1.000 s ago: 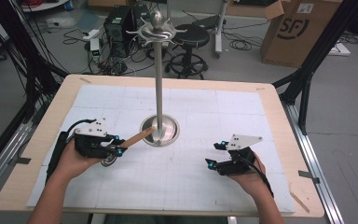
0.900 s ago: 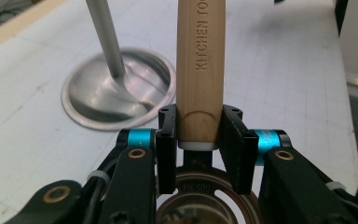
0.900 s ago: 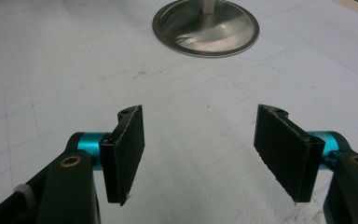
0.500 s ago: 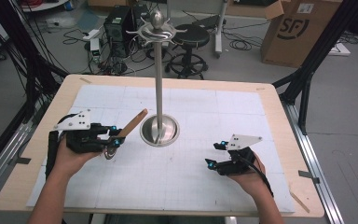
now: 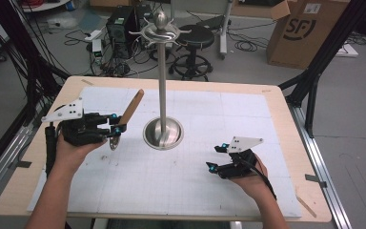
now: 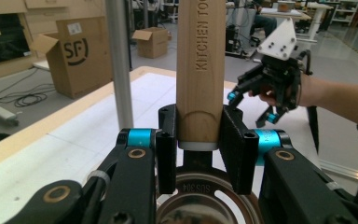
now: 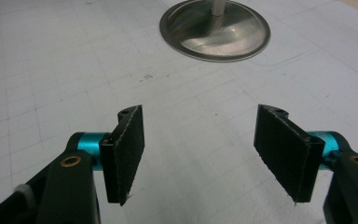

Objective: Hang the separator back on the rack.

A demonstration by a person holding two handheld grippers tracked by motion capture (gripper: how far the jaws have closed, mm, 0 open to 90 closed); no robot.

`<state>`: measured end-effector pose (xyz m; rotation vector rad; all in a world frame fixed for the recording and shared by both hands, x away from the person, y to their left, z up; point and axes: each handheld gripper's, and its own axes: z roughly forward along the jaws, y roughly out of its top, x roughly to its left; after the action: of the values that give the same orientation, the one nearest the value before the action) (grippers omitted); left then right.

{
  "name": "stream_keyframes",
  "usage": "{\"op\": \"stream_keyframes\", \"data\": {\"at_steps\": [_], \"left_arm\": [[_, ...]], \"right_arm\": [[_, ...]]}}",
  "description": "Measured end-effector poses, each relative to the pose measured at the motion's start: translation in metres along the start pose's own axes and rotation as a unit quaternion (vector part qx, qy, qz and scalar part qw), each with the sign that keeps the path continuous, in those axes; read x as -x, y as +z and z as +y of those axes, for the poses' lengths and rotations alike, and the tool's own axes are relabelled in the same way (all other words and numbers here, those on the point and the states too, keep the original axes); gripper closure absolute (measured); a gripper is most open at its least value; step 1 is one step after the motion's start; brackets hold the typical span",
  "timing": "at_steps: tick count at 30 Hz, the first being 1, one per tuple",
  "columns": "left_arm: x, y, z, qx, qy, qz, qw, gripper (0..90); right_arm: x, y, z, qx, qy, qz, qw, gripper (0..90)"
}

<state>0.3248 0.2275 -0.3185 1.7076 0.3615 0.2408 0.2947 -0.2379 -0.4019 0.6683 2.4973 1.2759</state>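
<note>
- The jaws of the left gripper (image 5: 115, 130) are clenched on a kitchen utensil (image 5: 129, 109), pinching the wooden handle (image 6: 200, 70) just above the spot where it joins the steel head (image 6: 200, 196); from the left gripper view the pads sit flat against both sides of the wood.
- The jaws of the right gripper (image 5: 218, 158) stand released and wide apart with nothing between them, low over the white mat (image 5: 209, 109) on the right side of the tabletop (image 5: 286, 109).
- The utensil is clear of the mat, on the left side of the tabletop. Its long axis runs slantwise: steel head low by the jaws, handle rising up and away toward the pole.
- The hanging stand (image 5: 162, 81) rises from a round steel base (image 5: 163, 134) in the middle of the mat, just to the right of the held utensil, and carries a ring of hooks (image 5: 160, 32) at its top.
- What the next move seems to turn on is this: the hooks lie well above the handle tip and a little to its right, so the utensil has a good climb to make before anything could catch on them.
- The left hand (image 5: 69, 150) is plainly the nearer one to the pole; the right hand (image 5: 248, 176) sits farther off, on the other side of the base.
- I can't make out a hanging hole on the utensil from here, so which end would meet a hook is unclear.
- The handle passes close by the pole, so a sideways swing could knock it.
</note>
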Motion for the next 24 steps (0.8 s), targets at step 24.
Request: {"op": "stream_keyframes", "data": {"at_steps": [24], "left_arm": [[-0.032, -0.007, 0.063, 0.055, 0.008, 0.015, 0.9984, 69.1]], "right_arm": [[0.002, -0.001, -0.001, 0.001, 0.002, -0.002, 1.0000, 32.5]]}}
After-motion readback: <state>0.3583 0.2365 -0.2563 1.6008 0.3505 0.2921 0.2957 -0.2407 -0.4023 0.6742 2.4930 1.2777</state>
